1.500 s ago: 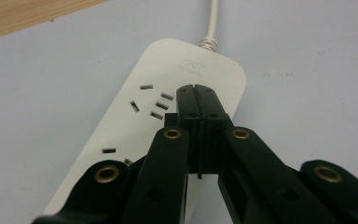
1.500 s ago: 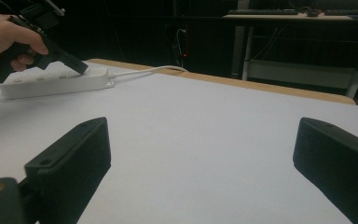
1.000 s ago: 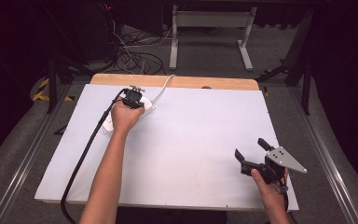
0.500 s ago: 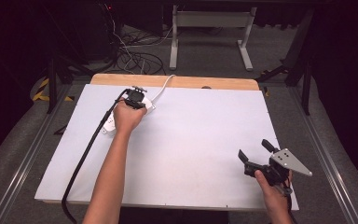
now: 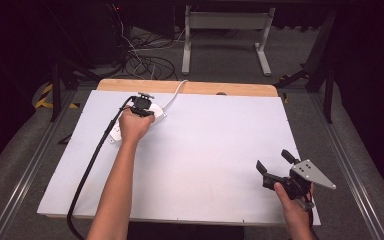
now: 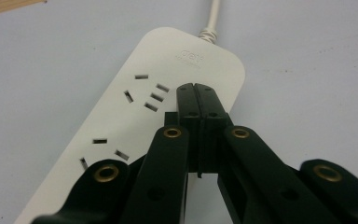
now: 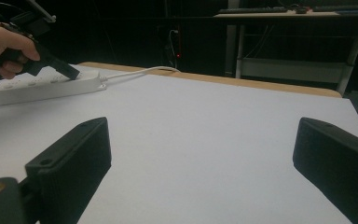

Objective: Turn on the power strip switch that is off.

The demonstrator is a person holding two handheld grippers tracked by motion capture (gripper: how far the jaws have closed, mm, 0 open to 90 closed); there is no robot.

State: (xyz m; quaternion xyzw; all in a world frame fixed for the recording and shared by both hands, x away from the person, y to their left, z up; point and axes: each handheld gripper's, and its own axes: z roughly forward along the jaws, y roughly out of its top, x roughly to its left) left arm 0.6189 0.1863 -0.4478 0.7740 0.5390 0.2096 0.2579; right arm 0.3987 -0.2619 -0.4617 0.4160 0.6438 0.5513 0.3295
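White power strip (image 6: pixel 135 121) under closed left gripper (image 6: pixel 196 88).

The high view looks forward and down on the table (image 5: pixel 205 165). The left gripper view sits close over the power strip (image 6: pixel 135 116); the right gripper view, low, sees it far off at ten o'clock.

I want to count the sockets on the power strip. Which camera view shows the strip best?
The left gripper view: the power strip lies close under the shut left gripper, its slots sharp, though its near end is cut off. The high view shows it small, mostly under the hand. The right gripper view shows it side-on, far off.
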